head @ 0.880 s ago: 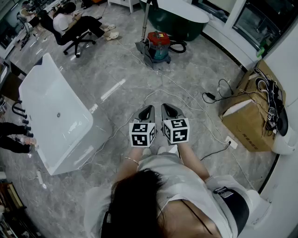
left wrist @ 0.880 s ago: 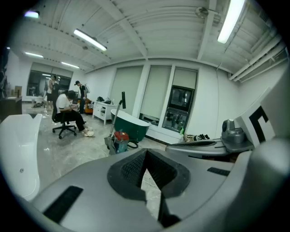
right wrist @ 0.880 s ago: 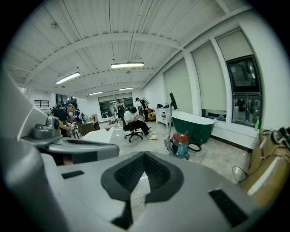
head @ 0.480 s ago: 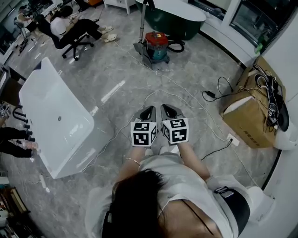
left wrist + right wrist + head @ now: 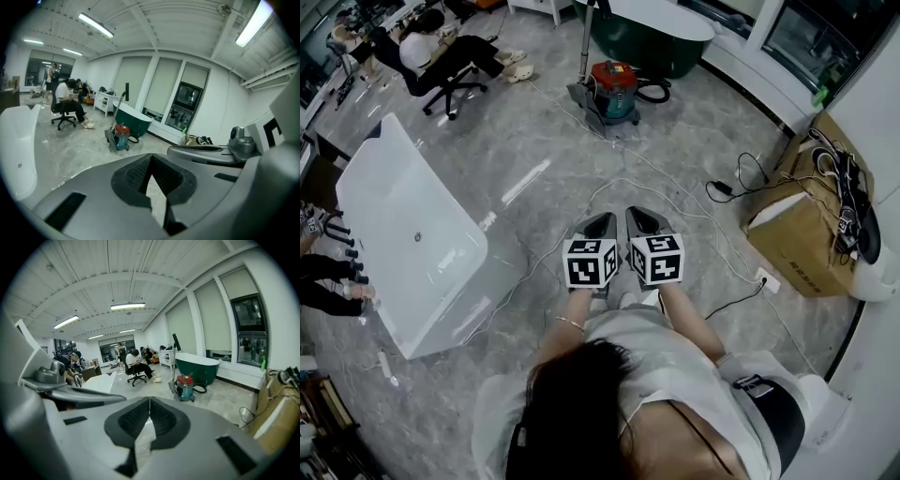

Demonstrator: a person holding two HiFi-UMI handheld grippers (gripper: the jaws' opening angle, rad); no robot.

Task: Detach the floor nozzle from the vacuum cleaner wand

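Note:
The vacuum cleaner [image 5: 617, 89], a red and teal canister, stands on the grey marble floor far ahead of me. Its wand [image 5: 589, 42] rises from the grey floor nozzle [image 5: 584, 97] at the canister's left. The left gripper view shows the vacuum cleaner [image 5: 121, 136] small in the distance, and the right gripper view shows the vacuum cleaner [image 5: 185, 386] too. My left gripper [image 5: 602, 221] and right gripper [image 5: 636, 217] are held side by side in front of my chest, well short of the vacuum. Both are shut with nothing between the jaws.
A white bathtub [image 5: 403, 234] lies at the left and a dark green bathtub [image 5: 661, 33] stands behind the vacuum. White and black cables [image 5: 675, 202] run across the floor. A cardboard box [image 5: 797, 239] sits at the right. A person [image 5: 427, 47] sits on an office chair at the far left.
The head view has shifted a little. Both grippers stay side by side and shut, and the vacuum has not moved.

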